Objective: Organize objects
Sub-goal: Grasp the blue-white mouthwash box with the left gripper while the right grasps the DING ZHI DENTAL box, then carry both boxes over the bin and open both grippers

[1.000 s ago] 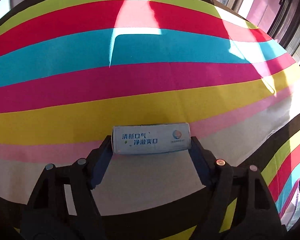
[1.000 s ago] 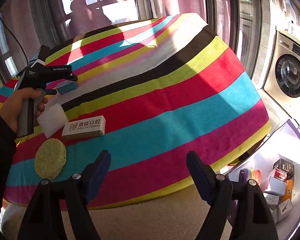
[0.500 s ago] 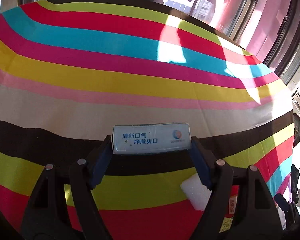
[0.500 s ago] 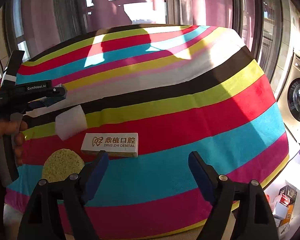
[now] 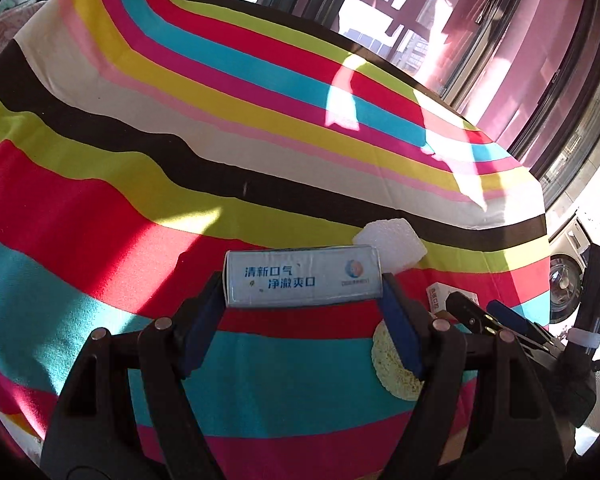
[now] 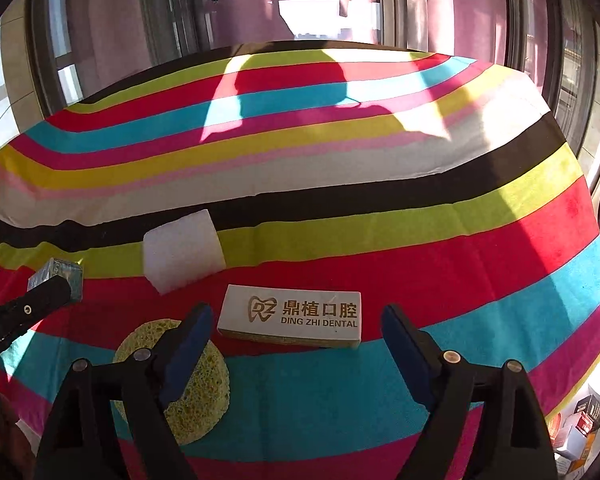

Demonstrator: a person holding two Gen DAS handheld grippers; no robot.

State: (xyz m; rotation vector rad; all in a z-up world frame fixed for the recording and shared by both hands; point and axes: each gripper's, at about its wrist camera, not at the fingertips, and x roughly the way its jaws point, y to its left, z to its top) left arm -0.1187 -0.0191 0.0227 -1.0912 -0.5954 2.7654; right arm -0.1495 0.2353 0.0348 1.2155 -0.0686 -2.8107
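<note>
Blue cardboard, the small box [image 5: 302,278], is being clamped endwise in the left tool [image 5: 302,300] above the striped counter [image 5: 140,208]. The right tool [image 6: 296,344], having just been widening, is being held apart and empty before the white dental box [image 6: 290,316]; the yellow sponge [image 6: 198,396] under one finger risks being dragged.

Black gripper [image 6: 296,332], blue jaws, silver screws

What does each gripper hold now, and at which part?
Left gripper clamps the blue box by its two short ends. Right gripper holds nothing; the Ding Zhi Dental box lies between its just-opened jaws.
</note>
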